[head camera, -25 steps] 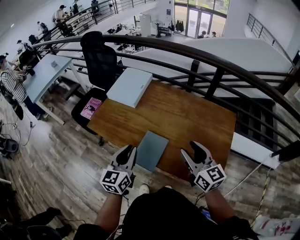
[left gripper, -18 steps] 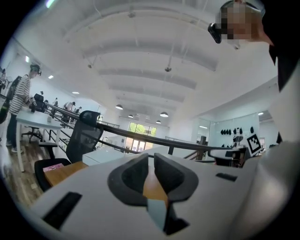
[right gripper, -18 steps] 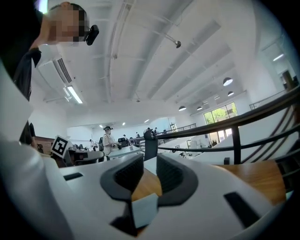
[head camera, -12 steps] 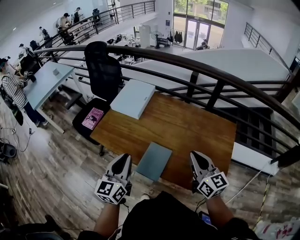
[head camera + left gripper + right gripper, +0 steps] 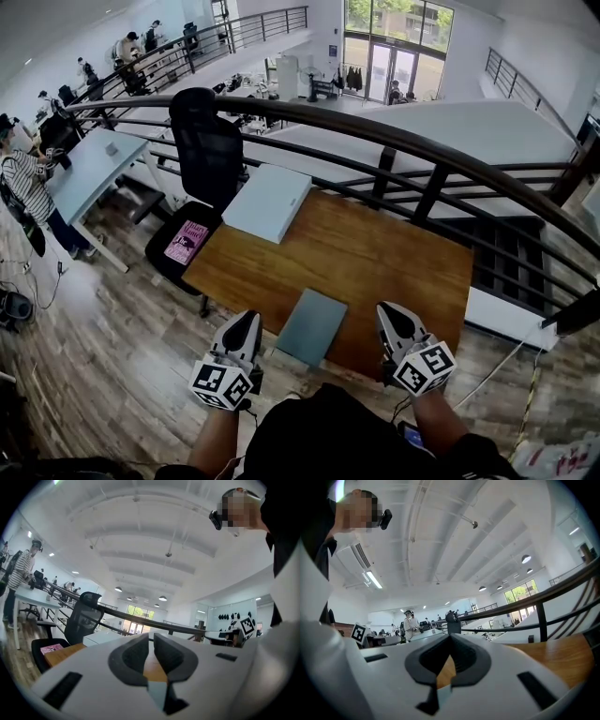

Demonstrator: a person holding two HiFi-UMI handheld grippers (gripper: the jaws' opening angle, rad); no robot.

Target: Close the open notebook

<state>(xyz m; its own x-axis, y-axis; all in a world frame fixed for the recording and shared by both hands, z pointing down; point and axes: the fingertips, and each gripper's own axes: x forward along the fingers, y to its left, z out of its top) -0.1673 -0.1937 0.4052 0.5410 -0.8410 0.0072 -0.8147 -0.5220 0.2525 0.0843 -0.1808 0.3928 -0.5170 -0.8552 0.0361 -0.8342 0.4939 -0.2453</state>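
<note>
The grey-blue notebook [image 5: 312, 326] lies closed and flat near the front edge of the wooden table [image 5: 375, 253]. My left gripper [image 5: 246, 321] hovers just left of it, off the table's edge. Its jaws have just been closing and now stand shut with nothing between them. My right gripper [image 5: 389, 311] hangs to the notebook's right over the front edge, shut and empty too. In the left gripper view the left gripper [image 5: 151, 638] points level across the table; in the right gripper view the right gripper [image 5: 450, 637] does the same.
A flat white case [image 5: 267, 202] lies on the table's far left corner. A black office chair [image 5: 208, 141] with a pink book [image 5: 185, 241] on its seat stands to the left. A dark curved railing [image 5: 422, 127] runs behind the table. People sit at desks far left.
Both grippers have drawn back a little from the notebook's sides toward me. The right jaws, open a second ago, have closed; the left jaws have narrowed shut. The notebook has not moved.
</note>
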